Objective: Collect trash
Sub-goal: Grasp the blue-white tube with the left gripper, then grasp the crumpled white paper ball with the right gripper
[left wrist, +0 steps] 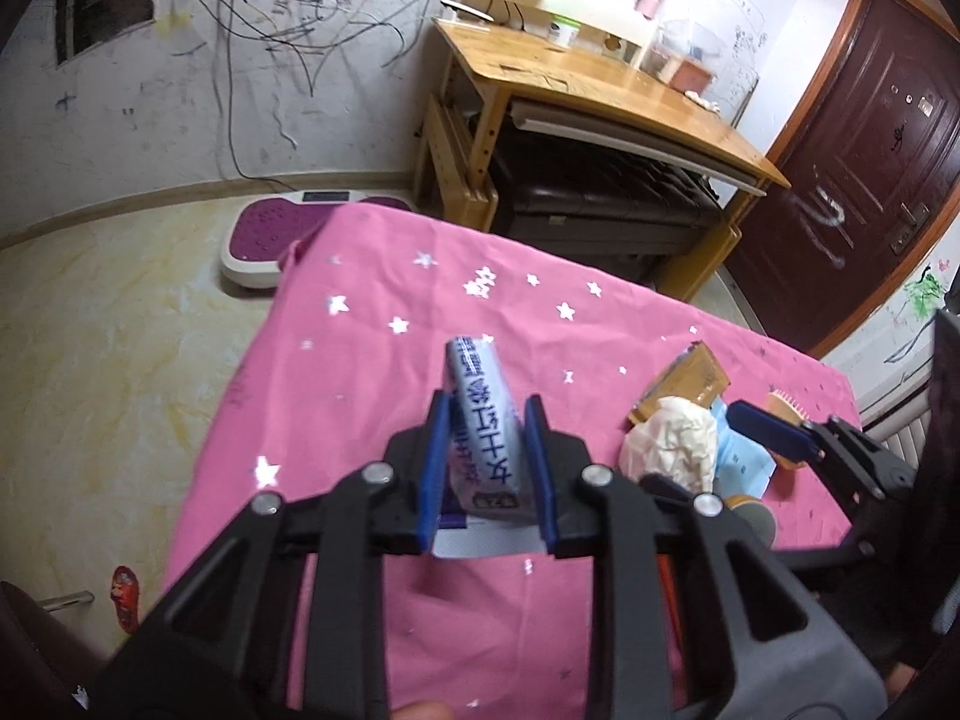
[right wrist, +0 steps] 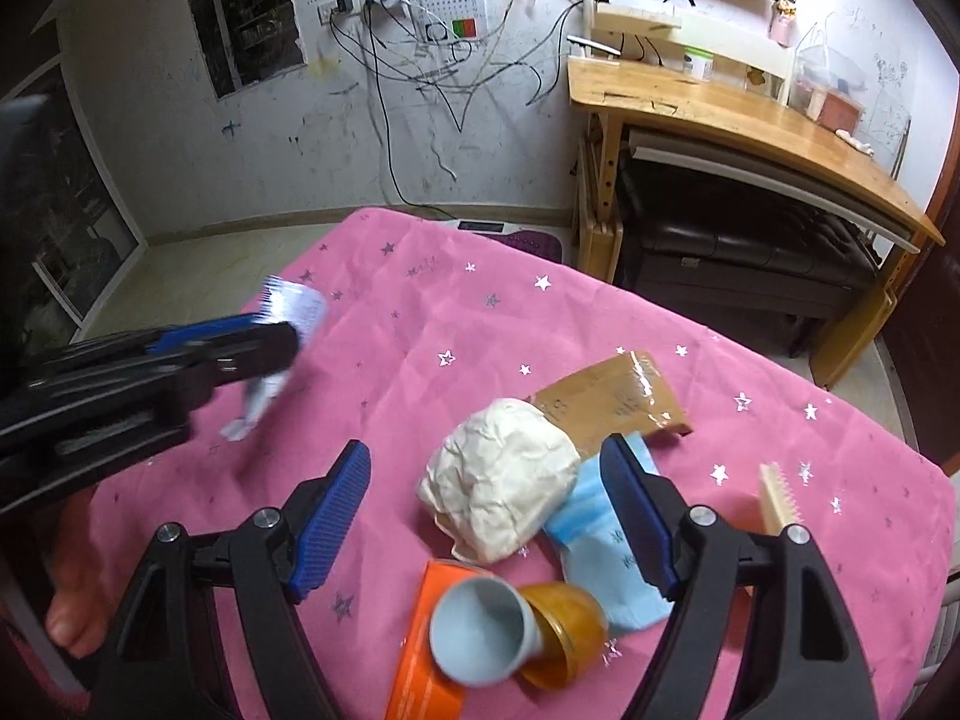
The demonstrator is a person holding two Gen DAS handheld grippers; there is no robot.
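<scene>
My left gripper [left wrist: 487,468] pinches a small printed carton [left wrist: 483,426] above the pink desk [left wrist: 372,372]; my right gripper [right wrist: 486,516] hangs wide open around a crumpled paper ball [right wrist: 501,480].

Open pink cloth [right wrist: 432,324] ahead, crumpled paper ball [right wrist: 501,474], brown packet [right wrist: 606,399], blue mask [right wrist: 606,546] crowding right tongs [right wrist: 486,516]

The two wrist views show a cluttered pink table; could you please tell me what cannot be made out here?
- Carton print: left wrist view, partly covered by the left gripper; motion-blurred in the right wrist view.
- Orange box: right wrist view, overlapped by the grey cup, cut by the bottom edge.
- Blue mask: partly under the crumpled paper.
</scene>
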